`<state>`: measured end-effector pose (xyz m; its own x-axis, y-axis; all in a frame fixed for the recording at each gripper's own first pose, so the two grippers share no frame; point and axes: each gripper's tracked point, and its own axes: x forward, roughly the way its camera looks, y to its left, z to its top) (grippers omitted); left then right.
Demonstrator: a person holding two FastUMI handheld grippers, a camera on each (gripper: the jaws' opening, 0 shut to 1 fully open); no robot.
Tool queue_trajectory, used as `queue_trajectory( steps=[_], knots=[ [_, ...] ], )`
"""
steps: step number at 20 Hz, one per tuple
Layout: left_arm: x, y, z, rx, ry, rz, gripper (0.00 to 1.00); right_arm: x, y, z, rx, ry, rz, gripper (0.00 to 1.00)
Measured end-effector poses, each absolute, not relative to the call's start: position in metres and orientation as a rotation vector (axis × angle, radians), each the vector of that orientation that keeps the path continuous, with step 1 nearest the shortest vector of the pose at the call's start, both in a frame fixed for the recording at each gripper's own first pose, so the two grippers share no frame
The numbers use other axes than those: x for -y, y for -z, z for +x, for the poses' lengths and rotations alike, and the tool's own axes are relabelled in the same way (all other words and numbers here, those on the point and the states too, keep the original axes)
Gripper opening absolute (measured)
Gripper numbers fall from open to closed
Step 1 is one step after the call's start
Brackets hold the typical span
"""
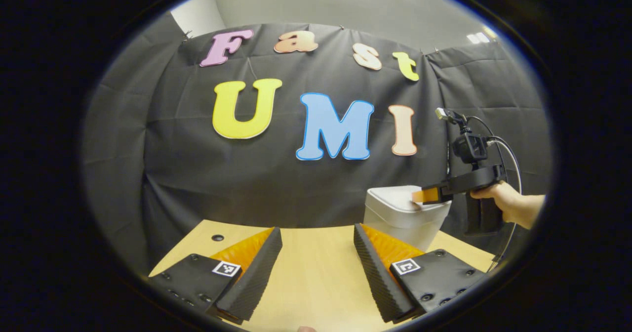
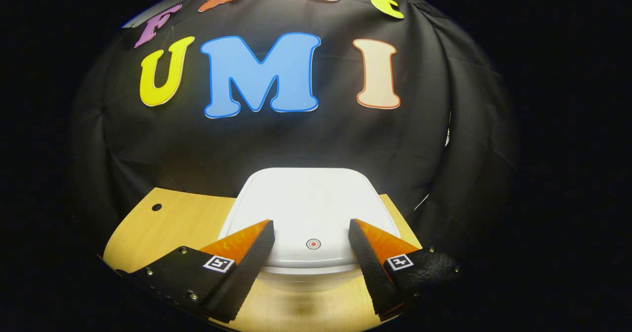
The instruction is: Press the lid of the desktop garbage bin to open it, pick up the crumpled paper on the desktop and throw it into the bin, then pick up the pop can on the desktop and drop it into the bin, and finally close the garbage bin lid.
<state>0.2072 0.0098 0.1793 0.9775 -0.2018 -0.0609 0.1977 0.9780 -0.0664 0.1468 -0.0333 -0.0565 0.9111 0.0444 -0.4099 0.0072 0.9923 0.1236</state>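
The white desktop garbage bin (image 1: 402, 218) stands at the back right of the wooden table, its lid (image 2: 308, 208) down and flat. In the right gripper view my right gripper (image 2: 311, 230) hovers open just over the lid's near edge, its fingers on either side of the small red ring mark (image 2: 313, 244). In the left gripper view that same right gripper (image 1: 425, 196) reaches over the bin top, held by a hand (image 1: 508, 203). My left gripper (image 1: 317, 238) stands open low over the table with nothing between its fingers.
The light wooden table (image 1: 316, 272) has a small dark hole (image 1: 217, 237) near its back left corner. Black cloth hangs close behind the bin. A cable (image 1: 513, 164) loops off the right gripper's camera mount.
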Motion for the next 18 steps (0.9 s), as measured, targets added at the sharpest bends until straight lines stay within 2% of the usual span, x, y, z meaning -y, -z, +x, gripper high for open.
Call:
queue_trajectory(
  steps=[8, 18],
  knots=[
    [0.008, -0.18, 0.221, -0.061, 0.26, -0.063, 0.95, 0.035, 0.063, 0.143, -0.469, -0.037, 0.157, 0.97],
    [0.012, -0.181, 0.231, -0.056, 0.28, -0.052, 0.96, 0.033, 0.067, 0.148, -0.376, 0.003, 0.158, 0.98]
  ],
)
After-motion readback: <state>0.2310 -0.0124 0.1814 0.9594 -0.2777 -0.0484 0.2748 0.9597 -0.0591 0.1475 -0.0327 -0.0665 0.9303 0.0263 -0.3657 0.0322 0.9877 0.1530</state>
